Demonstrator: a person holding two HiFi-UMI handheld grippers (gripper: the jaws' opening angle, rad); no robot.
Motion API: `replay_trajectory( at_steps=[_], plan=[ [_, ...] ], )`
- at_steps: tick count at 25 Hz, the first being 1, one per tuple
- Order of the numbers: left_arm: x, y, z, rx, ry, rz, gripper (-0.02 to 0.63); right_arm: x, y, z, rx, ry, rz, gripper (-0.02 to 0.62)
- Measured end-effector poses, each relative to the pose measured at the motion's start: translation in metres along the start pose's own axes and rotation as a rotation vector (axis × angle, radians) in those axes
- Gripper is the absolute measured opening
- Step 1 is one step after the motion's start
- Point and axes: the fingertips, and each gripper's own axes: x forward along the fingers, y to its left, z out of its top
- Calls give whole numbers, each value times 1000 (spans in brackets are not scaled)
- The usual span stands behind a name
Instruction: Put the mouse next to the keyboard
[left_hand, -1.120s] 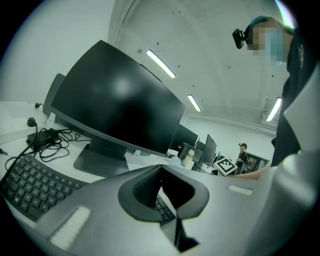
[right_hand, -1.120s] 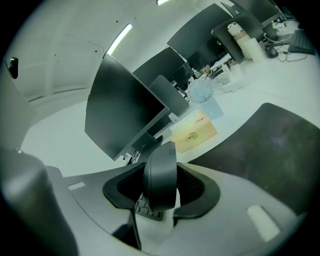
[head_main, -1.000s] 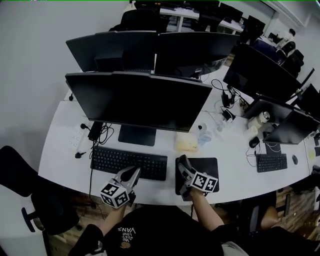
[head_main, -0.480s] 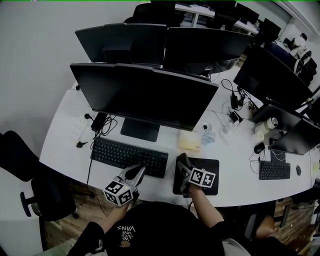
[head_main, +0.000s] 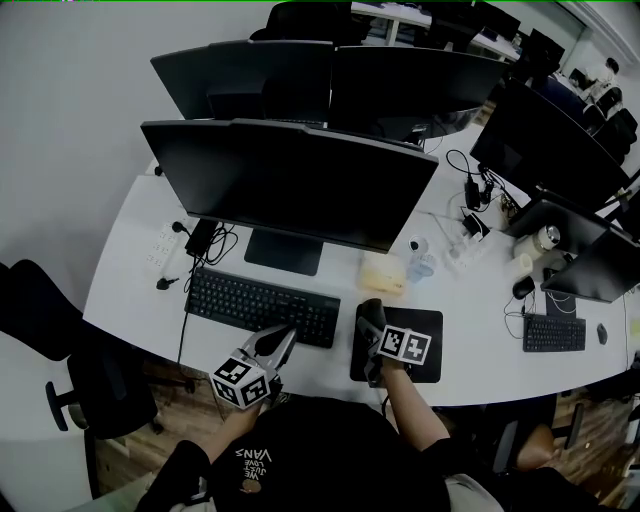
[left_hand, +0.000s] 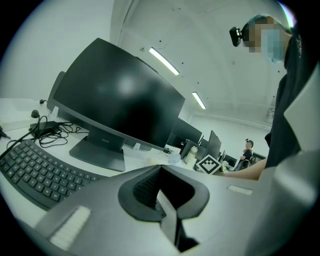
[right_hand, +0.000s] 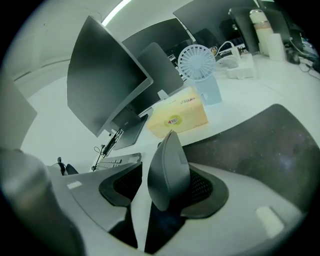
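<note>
The dark mouse (head_main: 370, 311) stands tilted on its side at the left edge of the black mouse pad (head_main: 424, 330), just right of the black keyboard (head_main: 262, 306). My right gripper (head_main: 367, 322) is around it and its jaws are opening. In the right gripper view the mouse (right_hand: 167, 170) sits between the jaws of the right gripper (right_hand: 165, 186), with a gap to the left pad. My left gripper (head_main: 284, 336) hovers at the keyboard's front right corner. In the left gripper view the left gripper (left_hand: 159, 172) is shut and empty, with the keyboard (left_hand: 35, 172) to its left.
A large monitor (head_main: 290, 185) stands behind the keyboard. A yellow tissue box (head_main: 382, 272) and a small fan (right_hand: 197, 62) sit behind the mouse pad. Cables and a power strip (head_main: 158, 262) lie far left. Another keyboard (head_main: 547, 332) lies far right.
The right gripper's jaws have spread a little around the mouse. Both grippers stay at about the same places on the desk, and the head view has shifted slightly.
</note>
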Motion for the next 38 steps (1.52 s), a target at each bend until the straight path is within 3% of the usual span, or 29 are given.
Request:
replay_trajectory(
  at_steps=[12,22,32,38],
  plan=[
    [-4,-6,-1,10,20,-47,2,-11,-7,-8,-151,1,-144,333],
    [-12,-7,-2,29,42,-85,2,-23,-11,-12,-140,-55,-186,353],
    [-14,-9,8,56,45,-152,2,-57,27,8,-121,-238,-144,350],
    [-15,-9,11,67,51,-207,2,-88,75,16,-153,-373,-53,253]
  ],
)
